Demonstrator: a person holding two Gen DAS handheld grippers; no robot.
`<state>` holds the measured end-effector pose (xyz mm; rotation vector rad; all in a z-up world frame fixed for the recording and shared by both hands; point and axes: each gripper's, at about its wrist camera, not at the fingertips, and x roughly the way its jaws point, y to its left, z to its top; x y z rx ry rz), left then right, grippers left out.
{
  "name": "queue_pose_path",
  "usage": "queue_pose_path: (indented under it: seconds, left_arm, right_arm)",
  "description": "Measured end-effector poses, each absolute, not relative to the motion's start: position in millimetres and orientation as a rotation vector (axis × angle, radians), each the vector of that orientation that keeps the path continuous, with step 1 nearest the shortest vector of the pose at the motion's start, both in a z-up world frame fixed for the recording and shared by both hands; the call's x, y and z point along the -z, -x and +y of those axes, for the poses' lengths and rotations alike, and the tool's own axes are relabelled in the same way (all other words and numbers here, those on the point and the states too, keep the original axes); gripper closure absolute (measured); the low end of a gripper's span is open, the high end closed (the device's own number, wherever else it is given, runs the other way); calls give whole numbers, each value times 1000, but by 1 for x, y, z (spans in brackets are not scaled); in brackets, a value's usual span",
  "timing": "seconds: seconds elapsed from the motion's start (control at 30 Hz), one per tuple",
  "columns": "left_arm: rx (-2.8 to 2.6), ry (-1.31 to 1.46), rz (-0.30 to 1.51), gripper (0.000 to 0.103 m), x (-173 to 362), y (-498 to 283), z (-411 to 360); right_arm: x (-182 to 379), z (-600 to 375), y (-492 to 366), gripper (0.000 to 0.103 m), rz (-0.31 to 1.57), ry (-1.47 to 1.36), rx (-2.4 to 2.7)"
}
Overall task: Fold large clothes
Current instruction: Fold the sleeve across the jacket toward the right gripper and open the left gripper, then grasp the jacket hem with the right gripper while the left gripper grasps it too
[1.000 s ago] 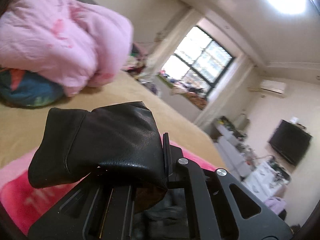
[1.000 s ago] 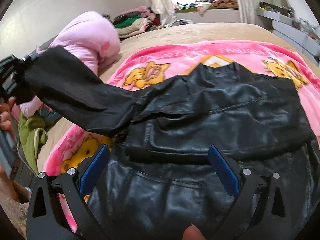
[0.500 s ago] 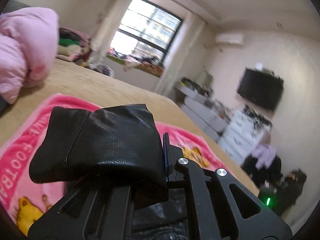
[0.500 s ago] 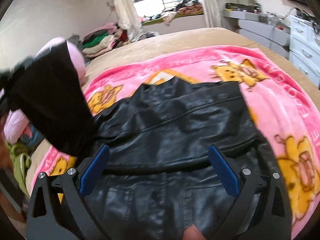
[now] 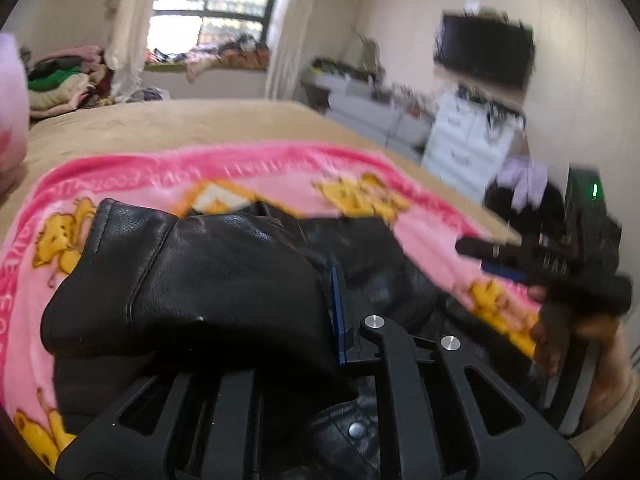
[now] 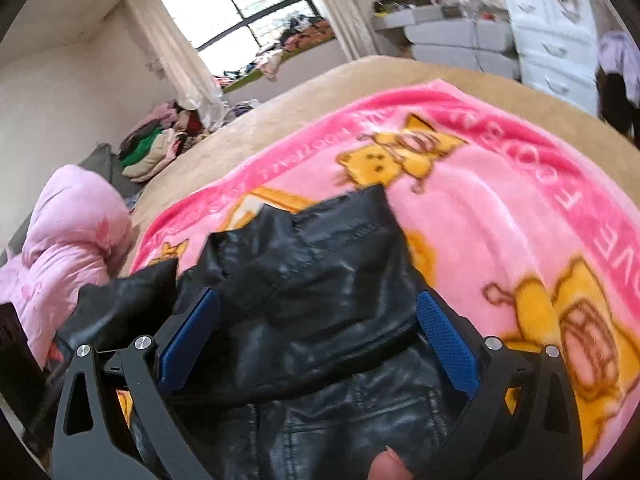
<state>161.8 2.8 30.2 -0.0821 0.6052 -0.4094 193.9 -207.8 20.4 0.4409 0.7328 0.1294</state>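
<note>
Pink blanket (image 6: 500,208) bears black jacket (image 6: 320,280), collar away; left gripper (image 5: 320,304) clamps sleeve (image 5: 192,280), right gripper (image 6: 316,340) spread.

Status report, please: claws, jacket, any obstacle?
Left claw shut on black leather jacket sleeve. Right claw open above black leather jacket, on pink cartoon blanket. No obstacle seen.

A bright window (image 6: 244,12) with dark frames and pale curtains (image 6: 176,64) lights cream walls (image 5: 392,24), its sill heaped with clothes. A tan-covered bed (image 5: 168,124) carries a pink cartoon blanket (image 6: 520,208) and a pink quilt (image 6: 72,220). White drawers (image 6: 556,36) stand along the far wall beneath a dark wall-mounted television (image 5: 486,50).
</note>
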Motion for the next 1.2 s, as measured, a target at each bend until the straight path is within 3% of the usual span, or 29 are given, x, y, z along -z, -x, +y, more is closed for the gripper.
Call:
queue_pose_path:
  seconds: [0.2,0.3,0.4,0.43,0.5,0.7,0.9,1.2]
  left_arm:
    - [405,-74,716,93,13,-165,-35]
    - [405,-120,760,86,27,-167,-46]
    - [416,-152,810,70,42,-171,-53]
    - [417,-163,820,56,45,-170,-55]
    - [427,-194,825,39,44,-164,-60]
    - [516,-94,779,9,17,-152,-49]
    - [616,33,658,9,-22,-140,-27]
    - [485,96,631,9,-37,-151,12]
  right_arm:
    - [8,-225,-196,5,799,-552,-139]
    - [9,-224,-195,5,801,-543,-148]
    - [10,-225,-195,5,804,-530,-146]
    - [10,-225,-194,5,806,-529,-146]
    - [11,-226,-195,5,810,-525,-144]
    - [11,-233,-193,5,797,-531,-132]
    - [8,-236,-191,5,781,-537,-121]
    - [3,-225,-188,5,778,-485,-169]
